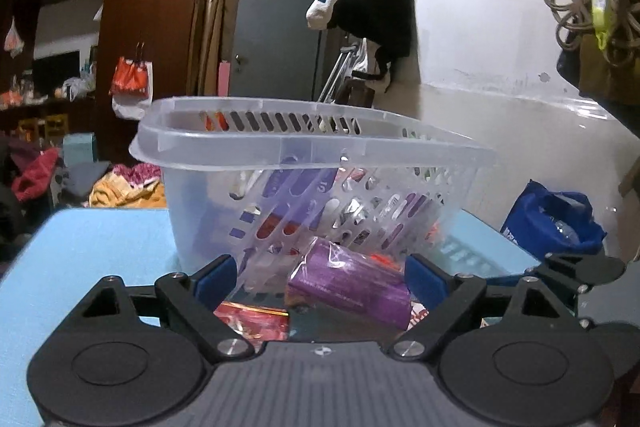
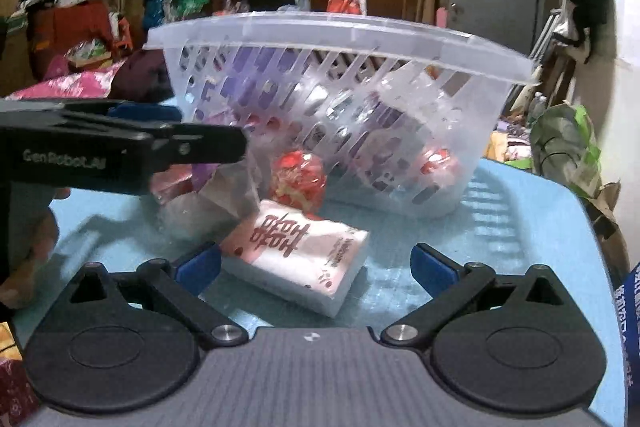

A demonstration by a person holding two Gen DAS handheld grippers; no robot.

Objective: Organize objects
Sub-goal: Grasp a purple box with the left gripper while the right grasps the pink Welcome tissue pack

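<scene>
A clear slotted plastic basket (image 1: 224, 195) stands on the blue table and holds several purple and red packets; it also shows in the right wrist view (image 2: 400, 39). My left gripper (image 1: 320, 277) is open, its jaws on either side of a purple wrapped packet (image 1: 352, 287) lying in front of the basket, with a red packet (image 1: 256, 319) beside it. My right gripper (image 2: 316, 267) is open just before a white tissue pack with red characters (image 2: 304, 259). A red wrapped ball (image 2: 298, 181) lies behind that pack. The left gripper's body (image 2: 120, 139) reaches in from the left.
The blue table (image 1: 80, 259) ends close on the left and right. A blue bag (image 1: 556, 223) sits past the right edge, next to a white wall. A green-patterned bag (image 2: 568, 147) stands at the right. Clutter fills the room behind.
</scene>
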